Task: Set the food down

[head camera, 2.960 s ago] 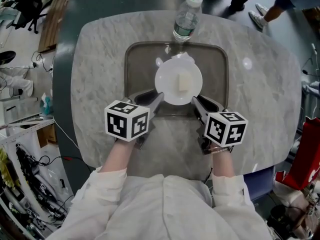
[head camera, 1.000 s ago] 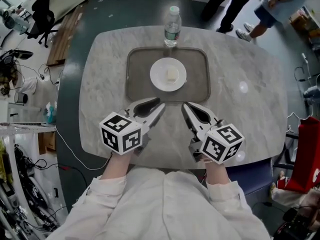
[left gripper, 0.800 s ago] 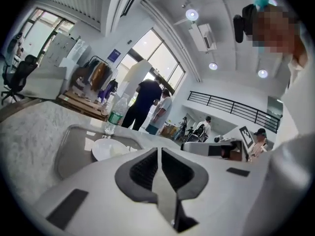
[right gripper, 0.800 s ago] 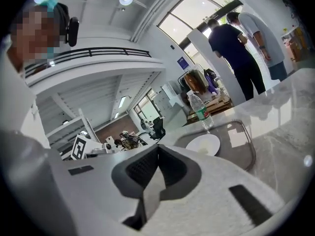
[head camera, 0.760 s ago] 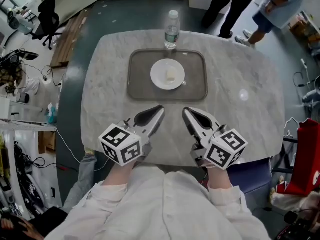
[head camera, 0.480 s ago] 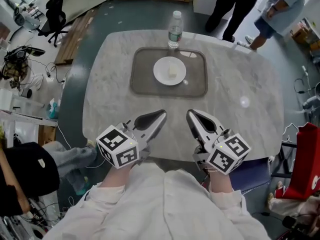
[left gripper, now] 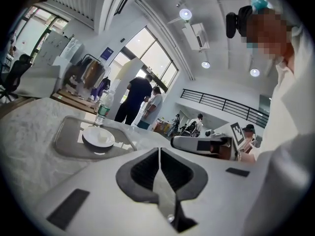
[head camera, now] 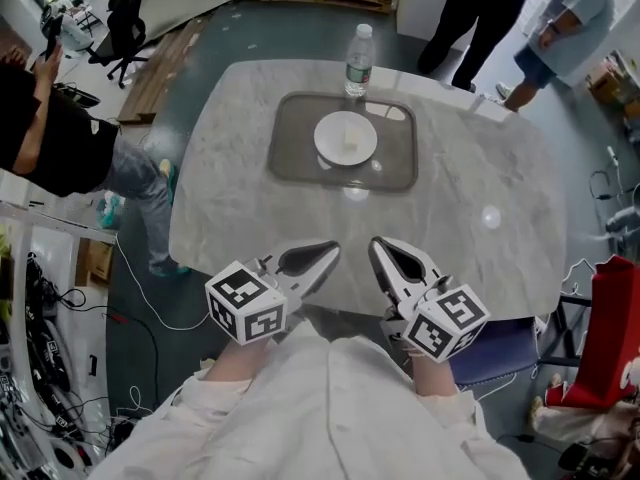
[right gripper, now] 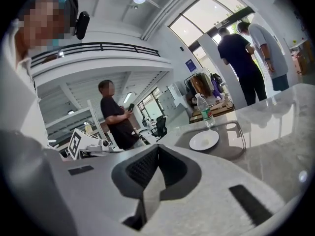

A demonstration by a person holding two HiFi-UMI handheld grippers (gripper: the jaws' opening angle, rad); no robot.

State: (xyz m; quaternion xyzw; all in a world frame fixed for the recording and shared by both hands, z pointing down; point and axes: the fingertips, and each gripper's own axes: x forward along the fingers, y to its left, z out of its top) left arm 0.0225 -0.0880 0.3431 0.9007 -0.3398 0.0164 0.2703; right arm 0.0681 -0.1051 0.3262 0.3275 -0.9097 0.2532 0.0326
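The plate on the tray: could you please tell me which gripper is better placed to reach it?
Left, marginally. The left gripper and right gripper are shut and empty at the near edge of the table, angled toward the plate; the left lines up slightly closer with it.

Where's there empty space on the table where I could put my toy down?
Bare table lies left of the tray and right of it, out to the edges. The strip between the tray and the left gripper and right gripper is free too. Crowded: the tray, with the plate in its middle and the bottle at its far rim.
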